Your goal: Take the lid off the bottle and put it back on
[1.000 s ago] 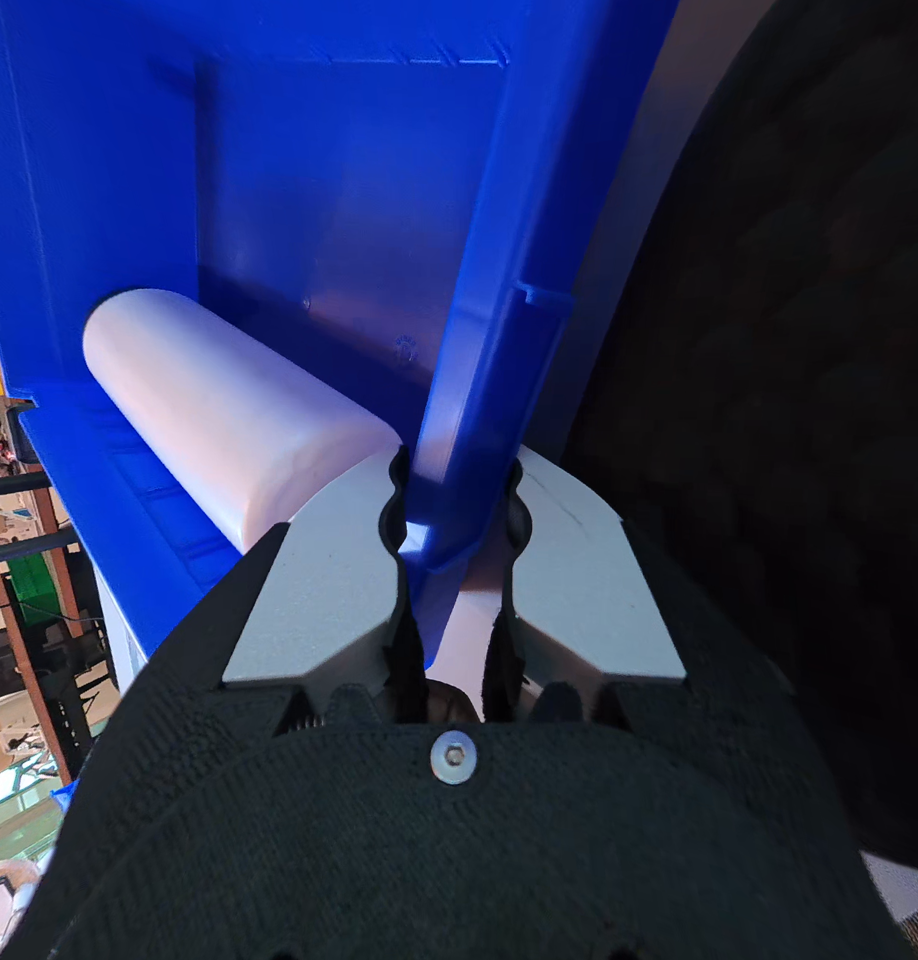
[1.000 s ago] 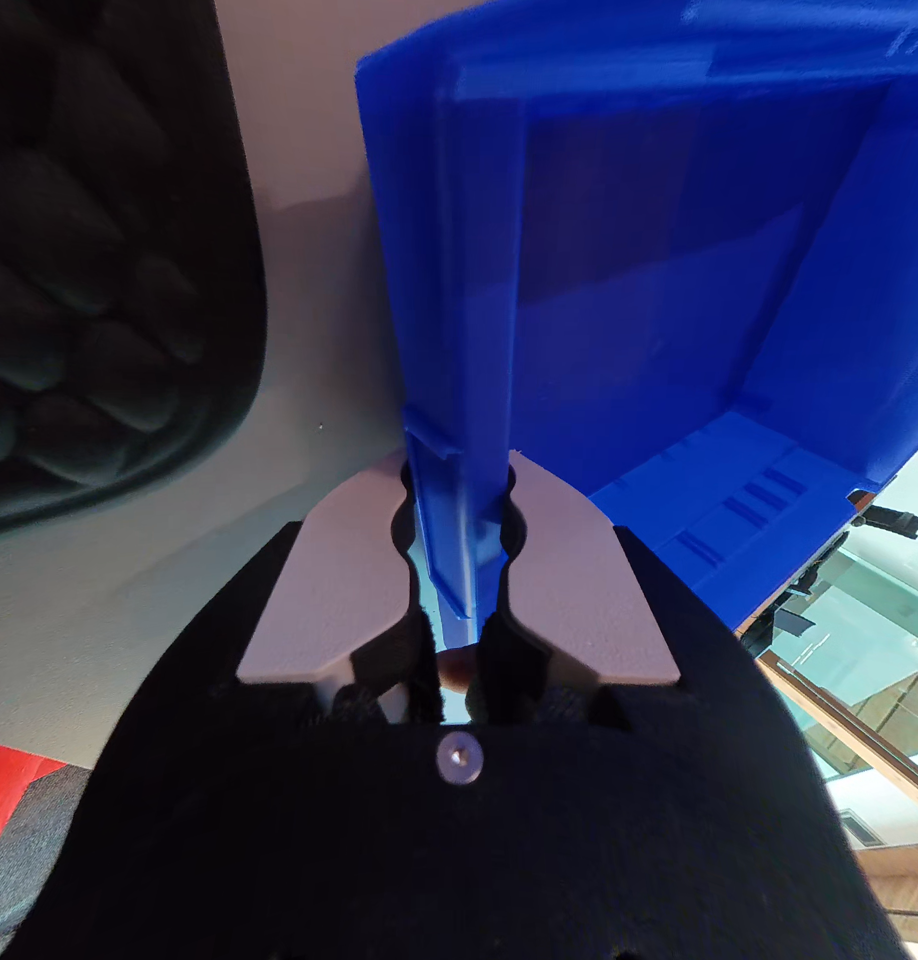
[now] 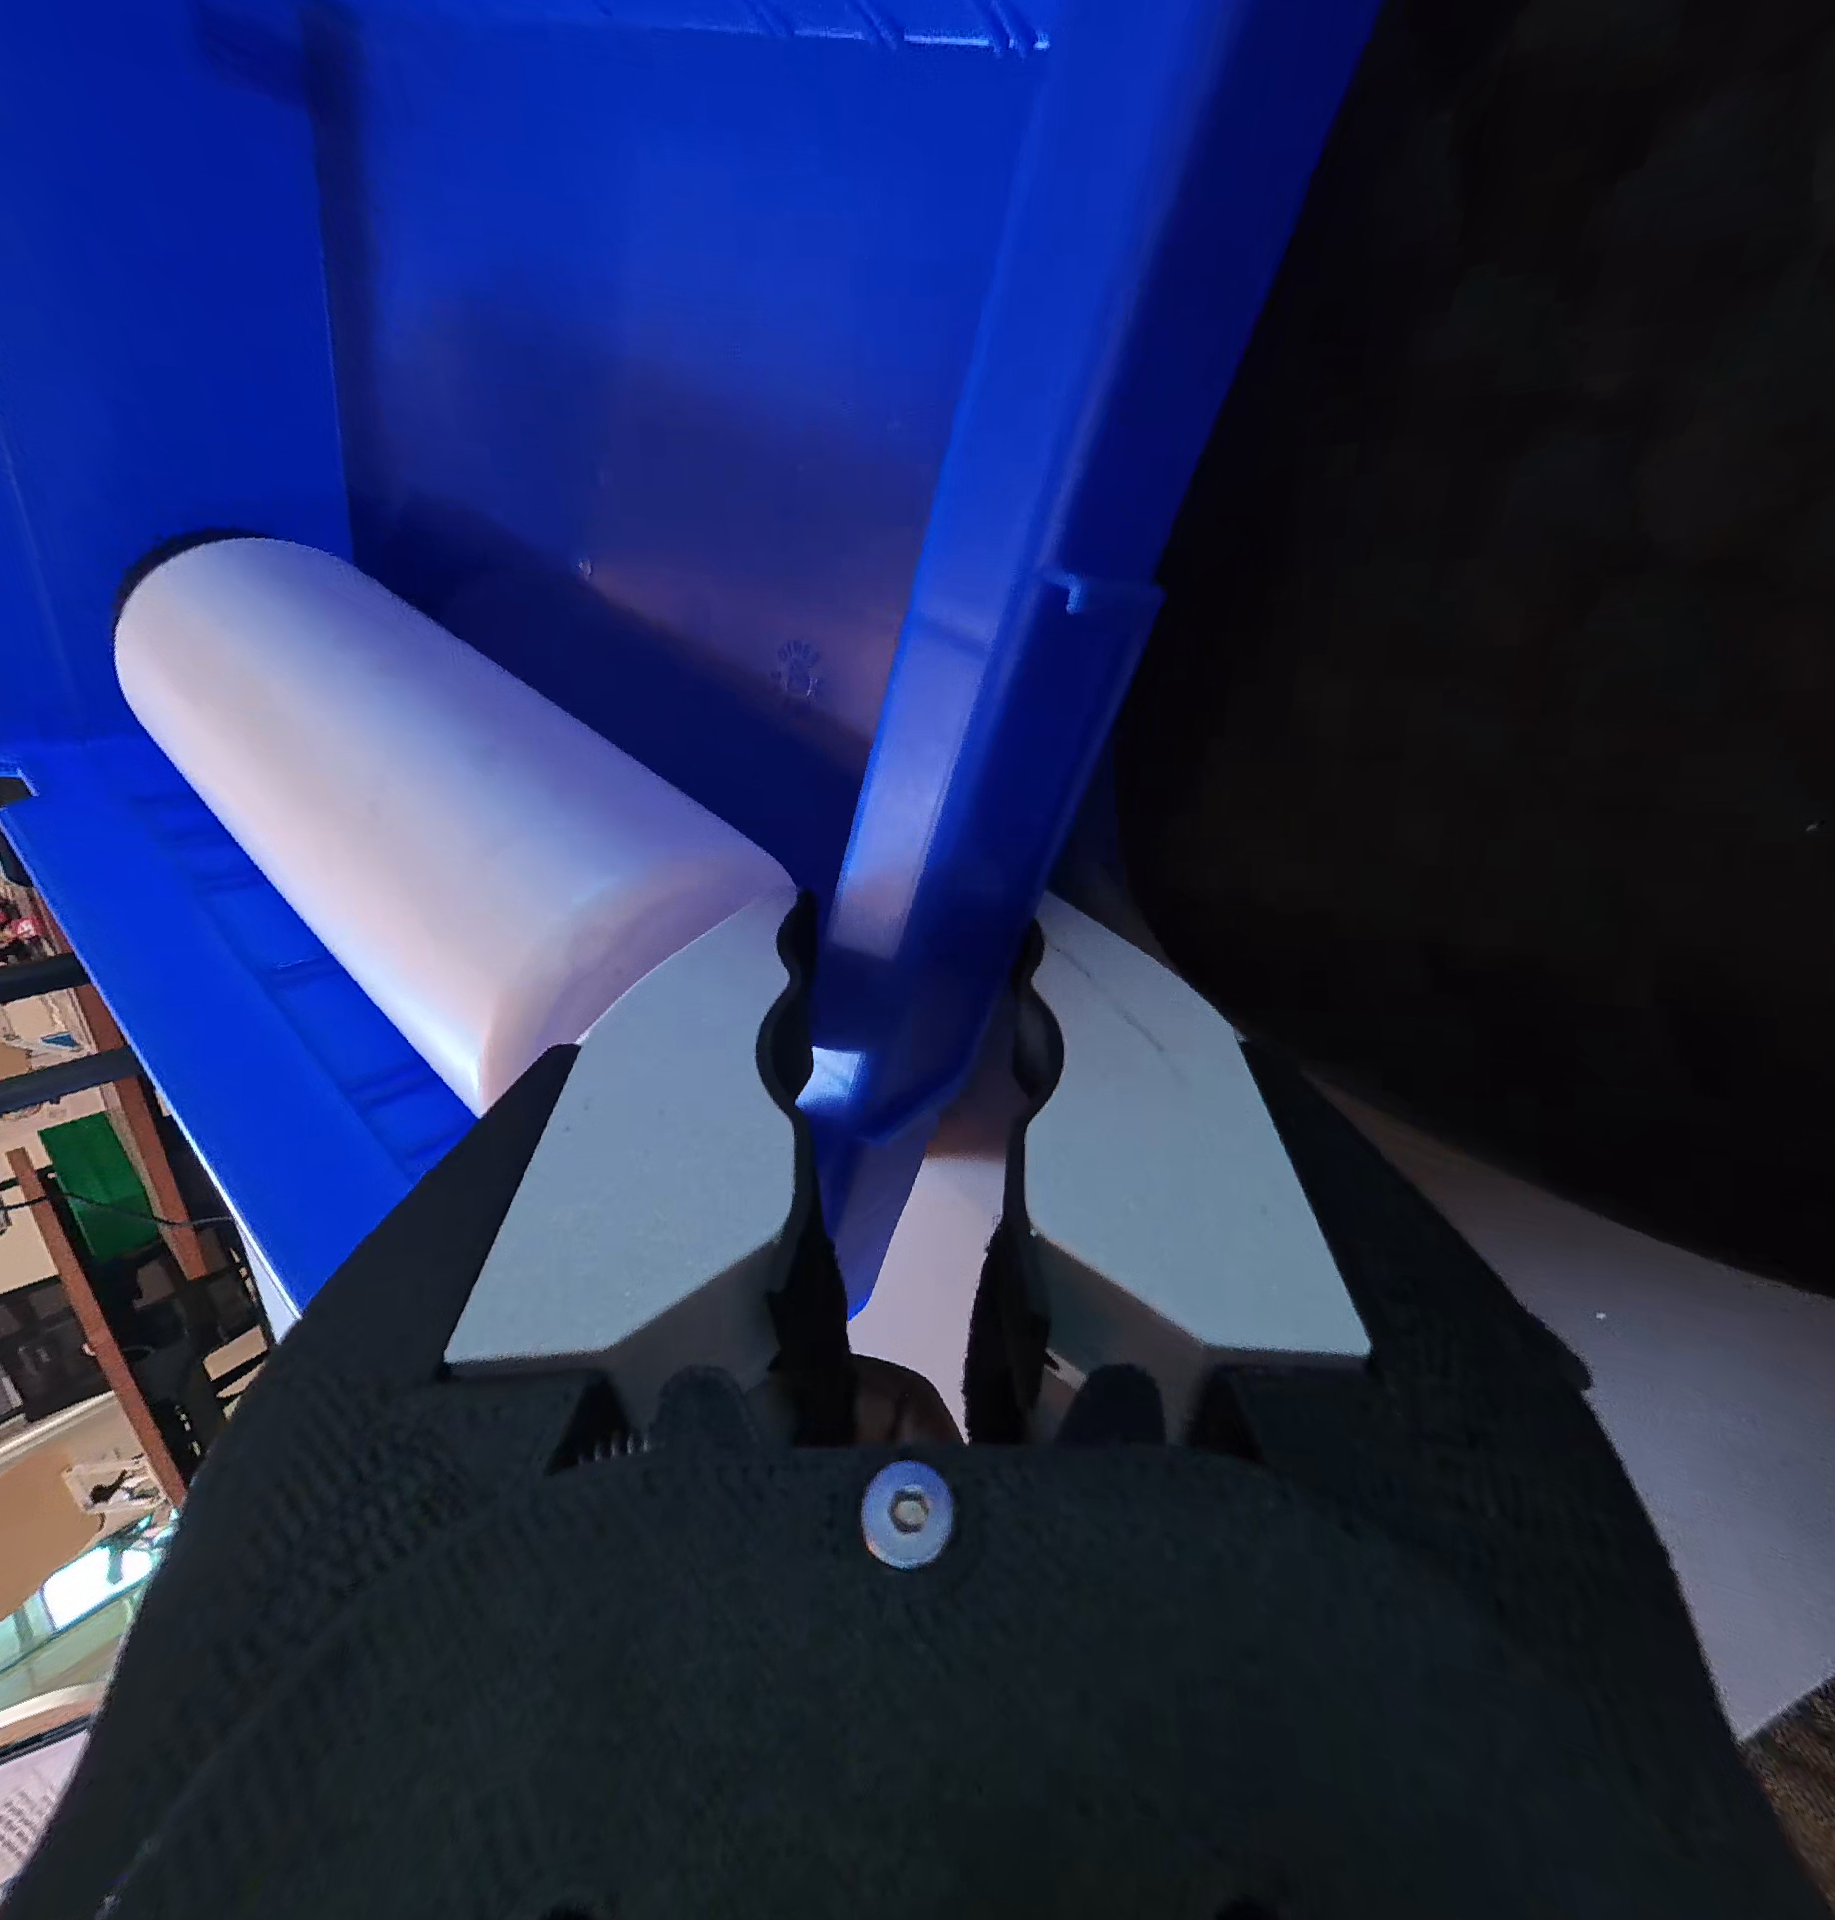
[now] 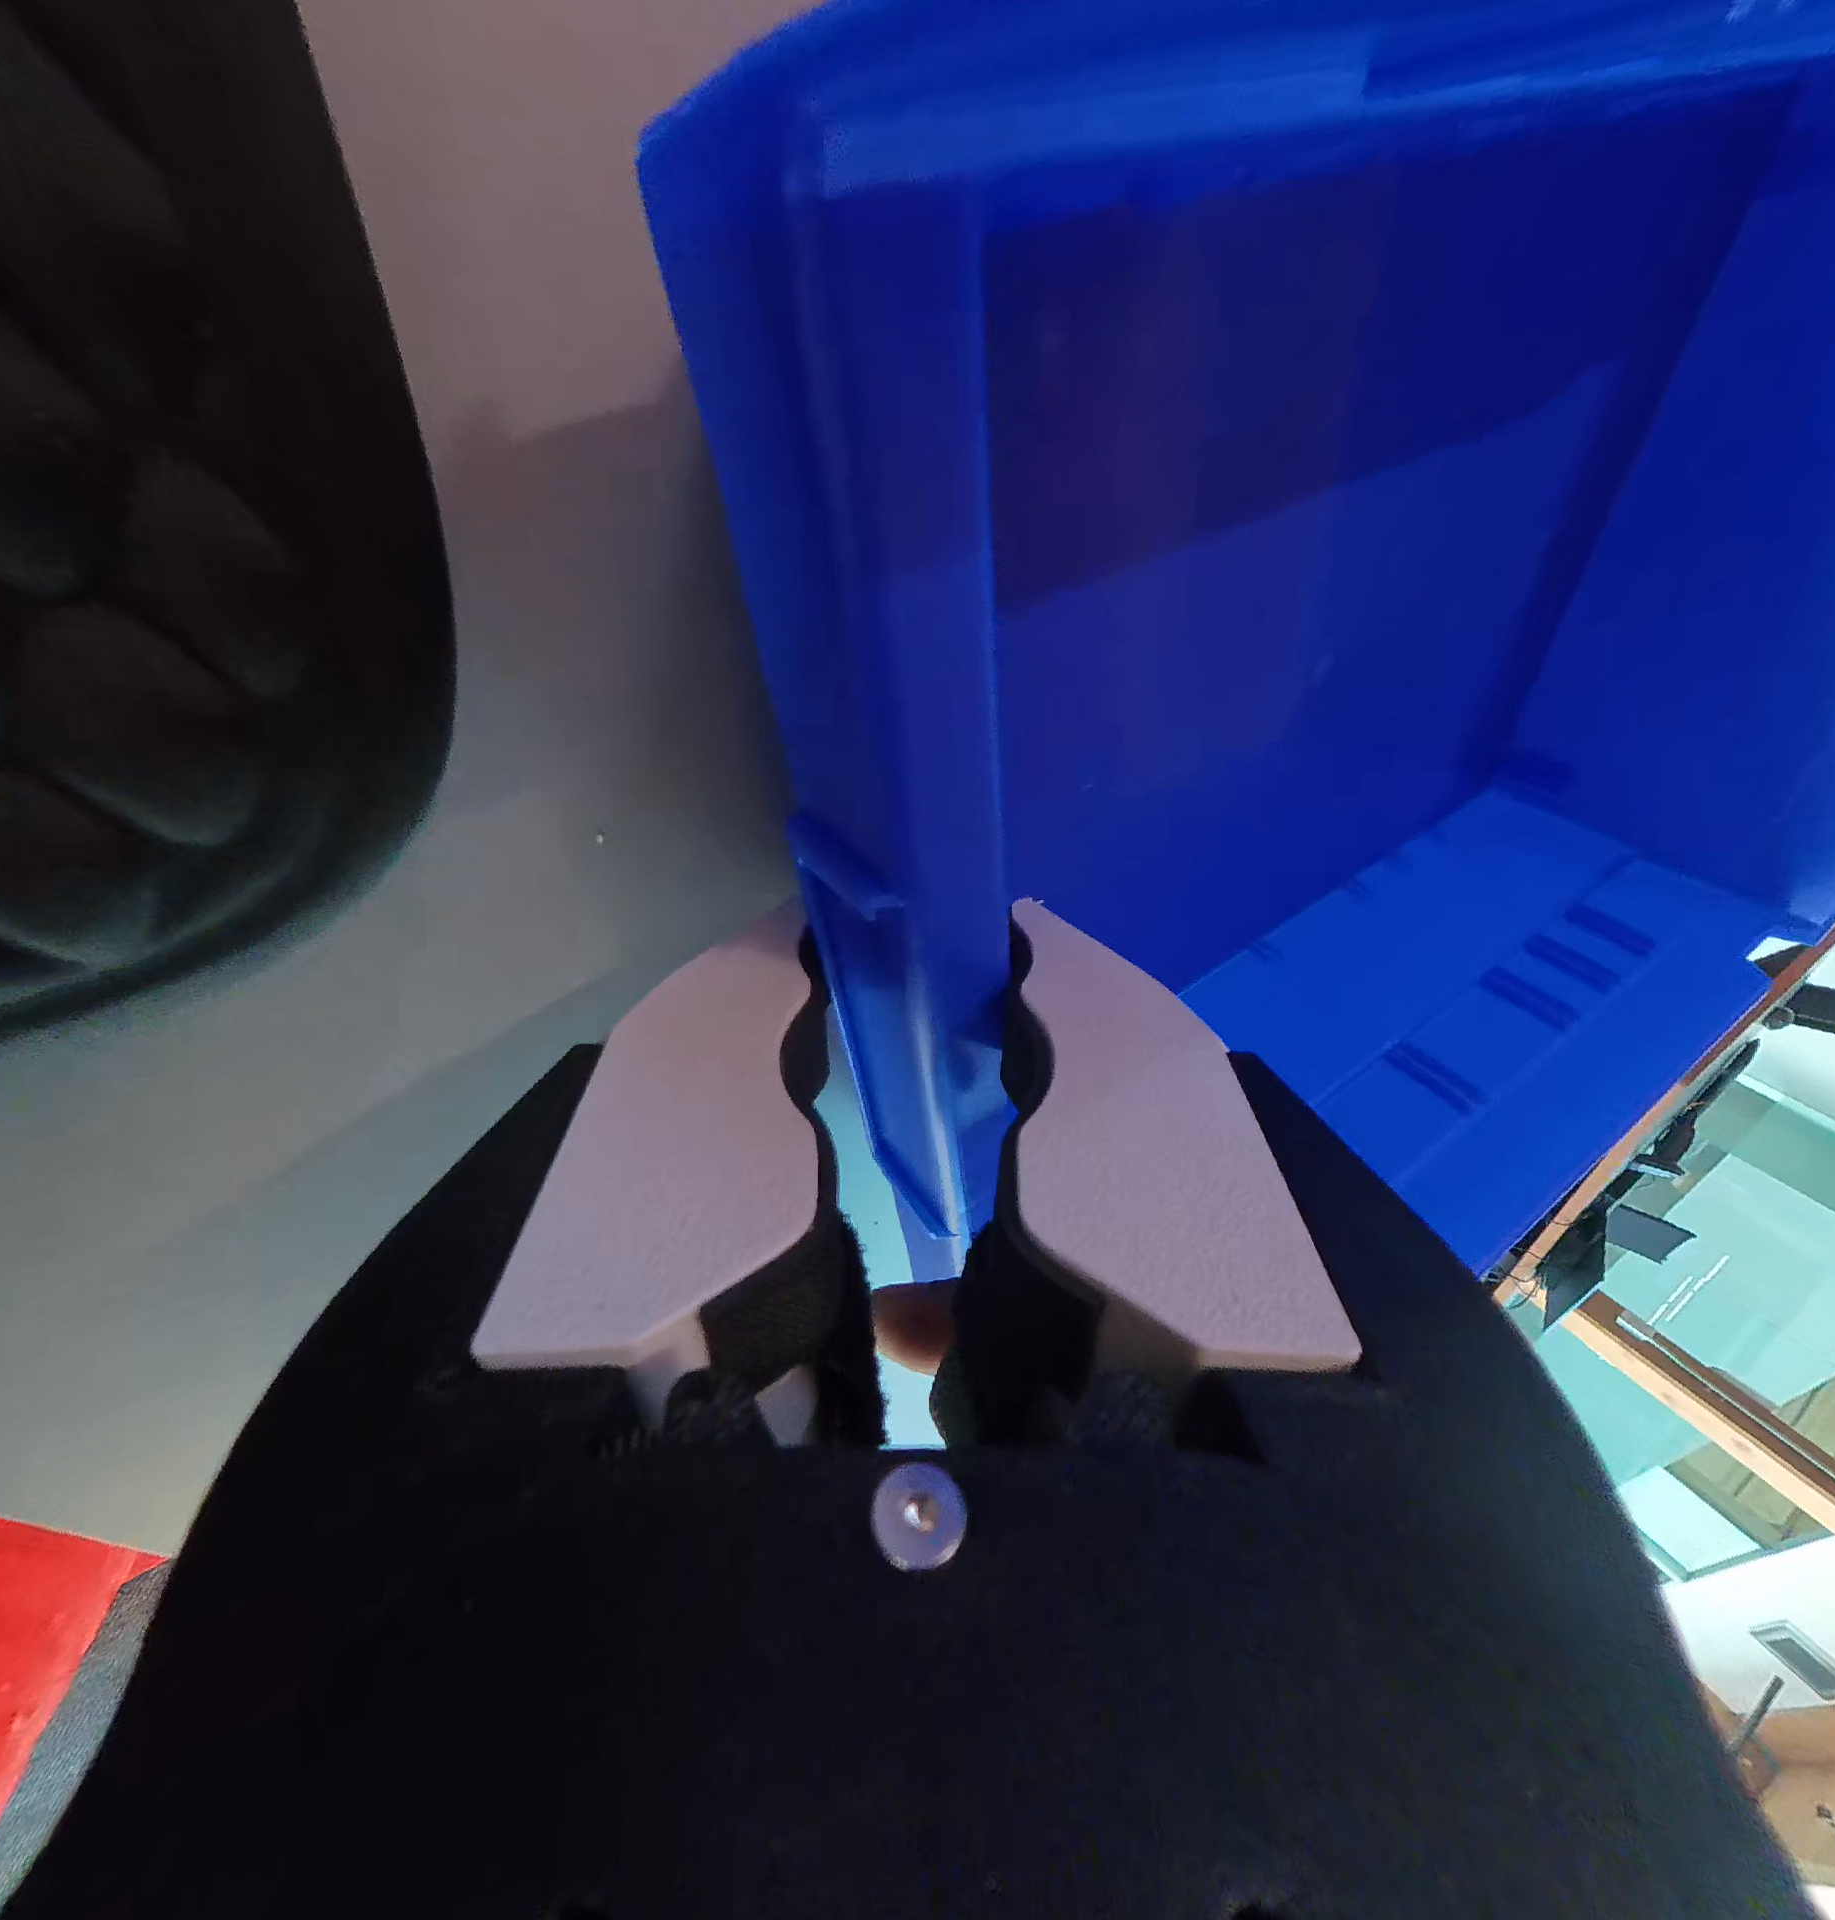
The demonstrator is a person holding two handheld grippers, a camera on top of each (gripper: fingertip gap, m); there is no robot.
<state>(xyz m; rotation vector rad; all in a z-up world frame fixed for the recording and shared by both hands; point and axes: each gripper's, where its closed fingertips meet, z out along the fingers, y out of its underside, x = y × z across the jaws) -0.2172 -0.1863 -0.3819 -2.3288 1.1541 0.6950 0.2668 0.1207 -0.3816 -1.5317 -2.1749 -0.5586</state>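
Observation:
A white cylindrical bottle (image 3: 425, 790) lies on its side inside a blue plastic bin (image 3: 632, 312). Its near end is hidden behind my left gripper's finger, and no lid shows. My left gripper (image 3: 908, 935) is shut on one side wall of the bin. My right gripper (image 4: 908, 935) is shut on the other side wall of the same bin (image 4: 1308, 520). The bottle does not show in the right wrist view. The bin's open inside faces both cameras.
A large black padded object (image 3: 1567, 623) sits close beside the bin on the white tabletop (image 3: 1671, 1403). It also shows in the right wrist view (image 4: 144, 520). A red patch (image 4: 30, 1621) lies at the lower left. Shelving and glass panels stand beyond the bin.
The bin has shifted only slightly in both views. Both grippers keep the same hold on its walls, and the bottle lies in the same place.

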